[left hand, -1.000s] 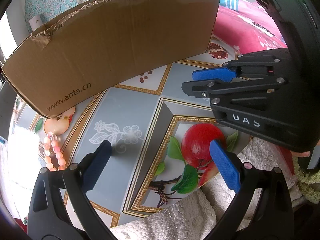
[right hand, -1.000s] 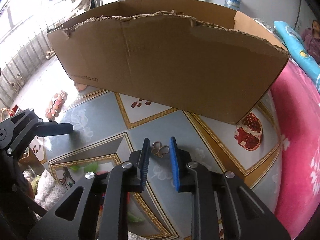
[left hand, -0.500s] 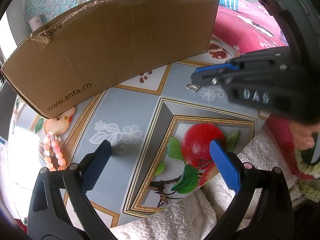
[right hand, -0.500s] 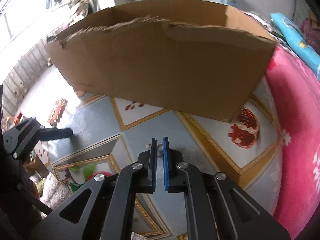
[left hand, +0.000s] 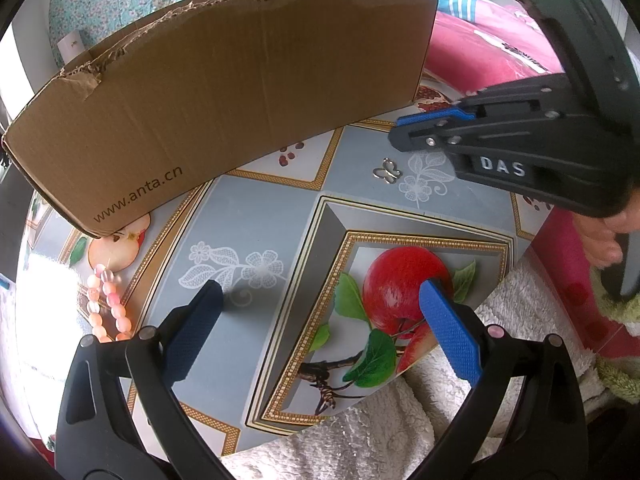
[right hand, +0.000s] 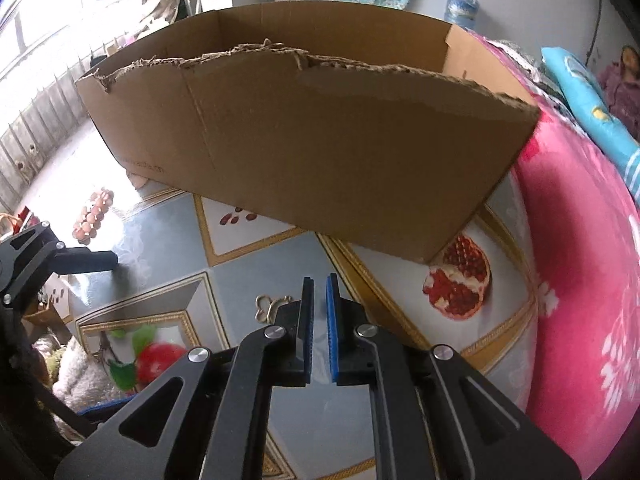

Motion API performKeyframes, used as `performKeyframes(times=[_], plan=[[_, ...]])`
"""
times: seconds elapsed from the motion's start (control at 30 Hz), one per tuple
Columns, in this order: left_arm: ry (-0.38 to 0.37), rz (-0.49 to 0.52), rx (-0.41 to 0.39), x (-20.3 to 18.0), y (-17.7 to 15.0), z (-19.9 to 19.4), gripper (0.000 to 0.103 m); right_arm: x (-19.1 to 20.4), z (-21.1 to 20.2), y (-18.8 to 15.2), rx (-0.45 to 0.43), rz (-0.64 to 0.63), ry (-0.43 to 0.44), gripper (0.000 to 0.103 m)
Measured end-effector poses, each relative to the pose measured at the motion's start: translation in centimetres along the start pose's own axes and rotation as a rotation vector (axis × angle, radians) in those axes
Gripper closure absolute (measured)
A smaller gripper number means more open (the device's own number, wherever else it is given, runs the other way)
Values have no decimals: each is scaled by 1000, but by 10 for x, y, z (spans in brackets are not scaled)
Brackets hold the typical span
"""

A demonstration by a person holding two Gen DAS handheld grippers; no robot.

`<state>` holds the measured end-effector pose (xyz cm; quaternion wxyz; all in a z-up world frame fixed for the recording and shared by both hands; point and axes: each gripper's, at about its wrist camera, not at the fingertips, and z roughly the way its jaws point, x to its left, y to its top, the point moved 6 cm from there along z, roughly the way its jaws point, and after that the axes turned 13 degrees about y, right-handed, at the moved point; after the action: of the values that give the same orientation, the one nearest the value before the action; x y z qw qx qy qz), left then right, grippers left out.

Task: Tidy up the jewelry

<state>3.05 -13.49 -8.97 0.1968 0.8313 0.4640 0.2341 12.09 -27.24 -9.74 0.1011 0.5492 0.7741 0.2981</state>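
Note:
A small gold butterfly-shaped jewelry piece (left hand: 386, 173) lies on the patterned table; it also shows in the right wrist view (right hand: 269, 307), just left of my right gripper. My right gripper (right hand: 319, 286) is shut with nothing between its blue pads, raised above the table; it also shows in the left wrist view (left hand: 404, 128). My left gripper (left hand: 320, 300) is open and empty low over the table. A pink bead bracelet (left hand: 106, 306) lies at the left, also in the right wrist view (right hand: 93, 214). A large open cardboard box (left hand: 224, 92) stands behind.
The table (left hand: 272, 208) has a fruit-print cover. A white fluffy towel (left hand: 380, 432) hangs at the front edge. A pink blanket (right hand: 580, 260) lies to the right of the table.
My right gripper closed around the butterfly piece and lifted, but the piece now lies on the table to its left. The gripper rose and shifted right. My left gripper has not moved.

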Motion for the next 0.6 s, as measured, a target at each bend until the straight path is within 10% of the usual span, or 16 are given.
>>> performKeyframes(times=[0.6], plan=[[-1,2,0,0,0,0,8,4,2,-8,35,-51,-36,96]])
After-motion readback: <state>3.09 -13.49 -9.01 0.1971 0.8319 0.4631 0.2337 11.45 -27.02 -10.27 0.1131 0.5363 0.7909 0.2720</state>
